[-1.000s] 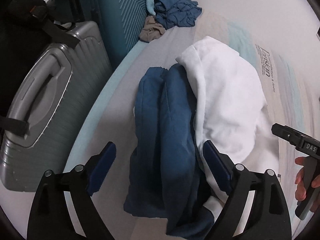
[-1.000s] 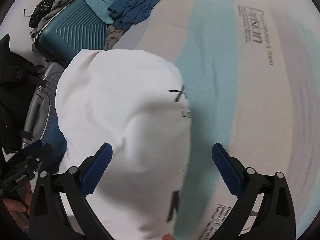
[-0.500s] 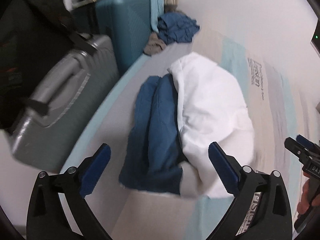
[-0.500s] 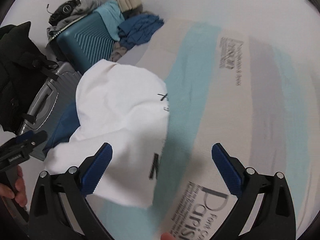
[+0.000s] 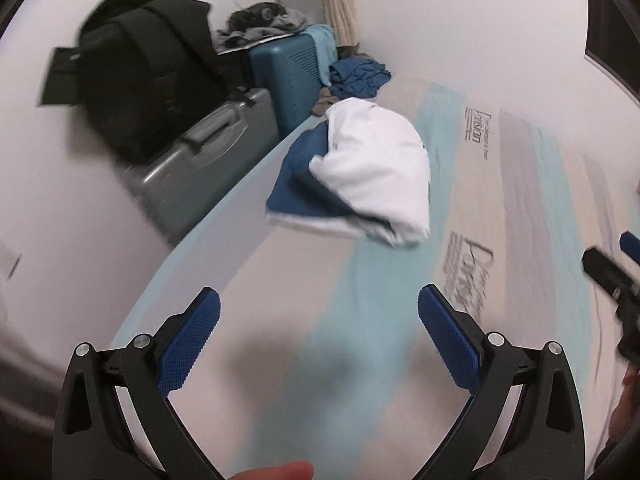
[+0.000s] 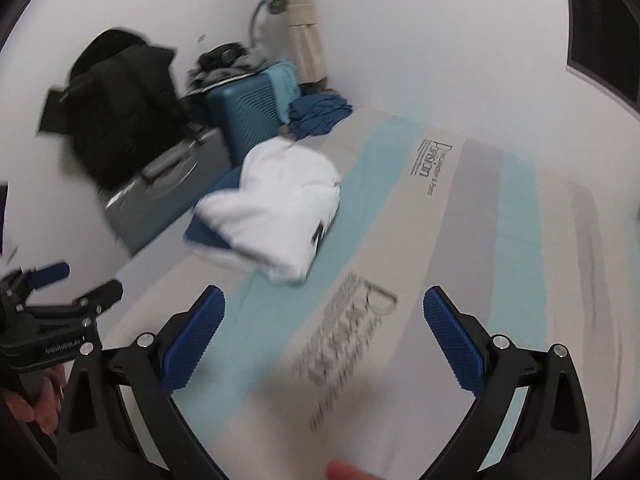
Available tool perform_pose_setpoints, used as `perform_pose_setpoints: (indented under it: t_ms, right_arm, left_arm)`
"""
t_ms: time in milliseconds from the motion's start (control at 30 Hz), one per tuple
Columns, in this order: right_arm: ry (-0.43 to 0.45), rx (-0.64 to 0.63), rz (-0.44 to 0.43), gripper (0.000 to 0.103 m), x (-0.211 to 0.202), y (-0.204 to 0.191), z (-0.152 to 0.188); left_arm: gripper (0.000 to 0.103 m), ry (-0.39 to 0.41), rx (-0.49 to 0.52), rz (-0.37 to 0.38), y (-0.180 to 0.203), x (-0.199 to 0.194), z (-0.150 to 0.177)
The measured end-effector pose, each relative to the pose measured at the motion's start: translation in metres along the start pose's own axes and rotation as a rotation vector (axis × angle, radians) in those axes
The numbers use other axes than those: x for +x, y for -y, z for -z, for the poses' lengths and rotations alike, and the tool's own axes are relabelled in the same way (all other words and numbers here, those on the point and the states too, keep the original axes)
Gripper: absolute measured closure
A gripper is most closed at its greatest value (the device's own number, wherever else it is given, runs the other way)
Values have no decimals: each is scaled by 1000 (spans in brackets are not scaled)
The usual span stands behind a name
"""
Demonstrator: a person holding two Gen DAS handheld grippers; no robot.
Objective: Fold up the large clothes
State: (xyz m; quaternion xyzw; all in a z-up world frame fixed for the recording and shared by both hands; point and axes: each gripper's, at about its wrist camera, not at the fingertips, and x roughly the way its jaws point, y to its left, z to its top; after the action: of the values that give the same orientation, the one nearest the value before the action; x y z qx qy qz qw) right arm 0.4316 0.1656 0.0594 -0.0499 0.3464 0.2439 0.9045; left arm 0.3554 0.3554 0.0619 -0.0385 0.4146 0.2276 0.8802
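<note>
Nearest, the left gripper point(image 5: 319, 332) has its blue-padded fingers point(image 5: 188, 342) spread wide apart, holding nothing, above a striped mattress point(image 5: 520, 208) printed with lettering. The right gripper point(image 6: 324, 330) is likewise wide open and empty over the same mattress. Farther on, near the mattress's left edge, a white garment point(image 5: 376, 168) lies folded on top of a blue garment point(image 5: 298, 184), both well apart from the grippers. Beside the bed stands a grey suitcase point(image 5: 208, 152) with a black bag point(image 5: 140, 80) resting on it, then a teal suitcase point(image 5: 292, 76). At the far corner a crumpled blue cloth point(image 5: 358, 76) sits on the mattress, near a cream curtain point(image 6: 300, 20).
</note>
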Motion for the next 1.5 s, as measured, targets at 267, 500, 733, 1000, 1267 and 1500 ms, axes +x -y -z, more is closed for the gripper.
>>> perform_pose_setpoints:
  t_ms: [267,500,733,1000,1267,1500]
  right_arm:
    - [-31,-41,34,7,-73,-8,80]
    - [-39,-37,30,7,-87,-23,112]
    - [-26,-38,57,7,-93,-39,129]
    - [-19,-14,94,7,-102,-49,139]
    - [-30,-17,116,7,-108,-54,138]
    - [-31,-16,122,7,-110,-54,136]
  left_arm:
    - [6,13,-79,11,22,-92,80]
    - [6,11,-84,33,13,-97,116]
    - [6,66,-71,43,-6,-98,135]
    - [6,73,-57,62,-17,-98,142]
    - [6,65,-56,63,-20,-102,142]
    - [6,54,-54,63,-19,-103,144]
